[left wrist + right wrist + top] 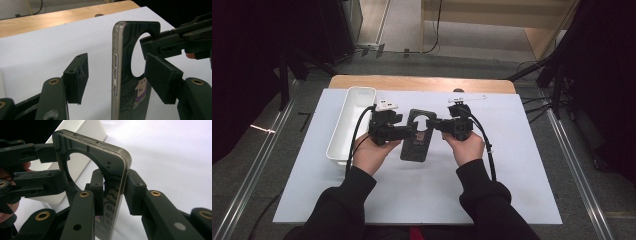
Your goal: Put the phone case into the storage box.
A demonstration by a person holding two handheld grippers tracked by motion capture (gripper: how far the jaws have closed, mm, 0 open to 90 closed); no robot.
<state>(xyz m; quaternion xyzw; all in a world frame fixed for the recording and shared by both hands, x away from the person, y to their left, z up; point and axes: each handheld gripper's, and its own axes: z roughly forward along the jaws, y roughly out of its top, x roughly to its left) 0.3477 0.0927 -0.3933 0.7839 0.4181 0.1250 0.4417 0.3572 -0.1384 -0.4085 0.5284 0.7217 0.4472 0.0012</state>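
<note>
A dark phone case (417, 136) with a large round camera hole and a small cartoon figure is held on edge above the white sheet (412, 195). My right gripper (116, 188) is shut on the case (112, 157), a pad pressing each face just below the hole. My left gripper (118, 77) stands open around the case (125, 75), with its left pad (77, 77) clearly apart from the button side. In the high view the left gripper (408, 131) comes in from the left and the right gripper (438, 124) from the right.
A long white bin (362, 90) lies on the sheet just left of the left hand, also seen as the bin (85, 135) behind the case. The wooden table edge (422, 82) runs along the far side. Dark stands and cables flank the table.
</note>
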